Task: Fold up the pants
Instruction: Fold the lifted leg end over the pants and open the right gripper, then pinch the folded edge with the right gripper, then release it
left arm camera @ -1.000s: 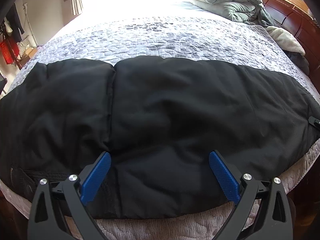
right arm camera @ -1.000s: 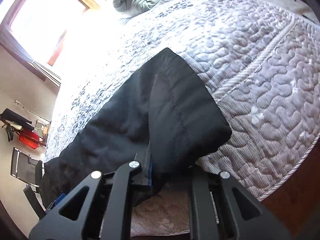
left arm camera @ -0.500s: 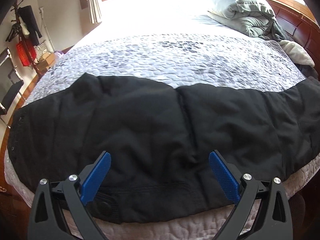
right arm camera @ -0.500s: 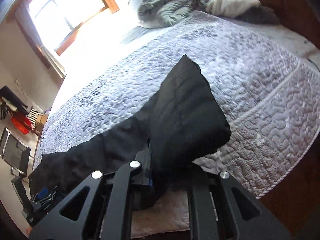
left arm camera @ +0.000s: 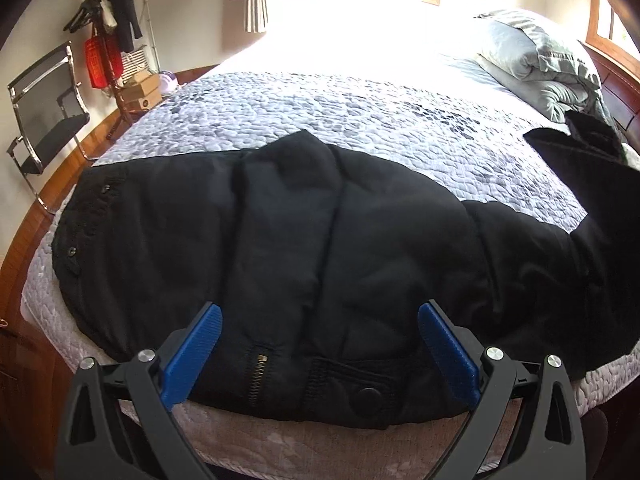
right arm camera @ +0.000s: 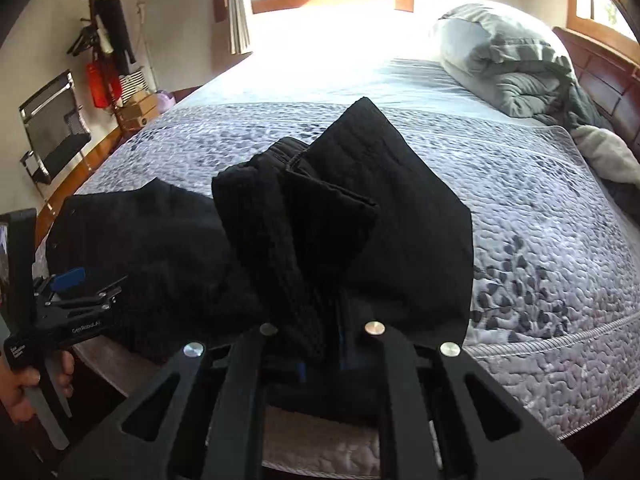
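Note:
Black padded pants (left arm camera: 320,248) lie across the near edge of the bed, waist end with zipper (left arm camera: 256,376) and snap button (left arm camera: 368,396) toward me. My left gripper (left arm camera: 320,344) is open and empty, its blue pads (left arm camera: 192,352) spread above the waist. It also shows in the right wrist view (right arm camera: 68,280). My right gripper (right arm camera: 320,344) is shut on the leg ends of the pants (right arm camera: 360,216) and holds them lifted above the bed. That raised end shows at the right of the left wrist view (left arm camera: 600,184).
The bed has a grey quilted cover (left arm camera: 340,120) and a wooden frame (left arm camera: 44,200). A rumpled grey duvet (right arm camera: 504,68) lies at the headboard on the right. A chair (left arm camera: 44,116) and a coat rack (left arm camera: 108,32) stand by the left wall.
My right gripper has carried the leg ends up and leftward toward the waist. My left gripper has shifted left along the pants to the waist end, still open.

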`<state>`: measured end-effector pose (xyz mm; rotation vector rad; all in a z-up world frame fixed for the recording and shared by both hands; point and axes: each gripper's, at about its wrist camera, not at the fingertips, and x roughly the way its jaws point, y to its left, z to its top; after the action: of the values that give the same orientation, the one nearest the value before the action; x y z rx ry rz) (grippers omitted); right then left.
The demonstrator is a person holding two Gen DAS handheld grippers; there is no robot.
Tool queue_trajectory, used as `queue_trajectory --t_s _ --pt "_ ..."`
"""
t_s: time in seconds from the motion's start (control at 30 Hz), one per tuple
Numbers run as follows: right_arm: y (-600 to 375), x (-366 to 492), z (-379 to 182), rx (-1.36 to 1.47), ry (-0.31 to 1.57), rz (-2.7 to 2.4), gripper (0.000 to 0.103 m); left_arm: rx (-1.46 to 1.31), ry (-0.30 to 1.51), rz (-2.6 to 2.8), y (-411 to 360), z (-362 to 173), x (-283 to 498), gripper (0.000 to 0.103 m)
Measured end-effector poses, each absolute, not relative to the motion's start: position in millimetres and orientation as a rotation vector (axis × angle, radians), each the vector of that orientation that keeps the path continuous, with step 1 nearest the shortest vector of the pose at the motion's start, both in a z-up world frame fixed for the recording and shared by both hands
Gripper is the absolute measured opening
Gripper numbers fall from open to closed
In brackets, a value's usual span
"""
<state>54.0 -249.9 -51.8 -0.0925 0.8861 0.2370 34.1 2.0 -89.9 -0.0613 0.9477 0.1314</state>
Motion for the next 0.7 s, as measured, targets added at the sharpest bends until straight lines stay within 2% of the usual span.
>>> queue_trajectory --t_s 0.27,0.37,0.43,0.47,0.5,0.57,0.7 --pt "-163.1 48.2 -100.4 -0.28 0.983 0.336 0.01 -0.102 0.93 0.212 42.5 -84.9 25.1 0.099" --pt "-151.8 41.6 -117.8 -0.347 1.011 0.355 0.013 -0.124 0.938 0.222 50.5 -87.5 25.9 0.099" --pt "-151.9 40.1 -125.3 -0.347 1.035 0.369 0.023 -0.131 0.941 0.224 52.5 -89.0 27.3 0.099" --pt "-151.6 39.7 -126.7 -0.333 1.052 0.392 0.035 -0.132 0.943 0.222 52.7 -89.7 28.1 0.099" --pt "-151.7 38.5 -126.1 -0.307 1.066 0.424 0.053 -0.131 0.944 0.219 52.2 -90.2 28.9 0.099" --pt "-153.1 32.9 -117.6 -0.239 1.065 0.482 0.067 -0.129 0.947 0.213 50.5 -91.1 31.0 0.099" --pt "-163.4 25.3 -94.5 -0.122 1.034 0.54 0.069 -0.131 0.95 0.206 50.3 -92.6 31.5 0.099"
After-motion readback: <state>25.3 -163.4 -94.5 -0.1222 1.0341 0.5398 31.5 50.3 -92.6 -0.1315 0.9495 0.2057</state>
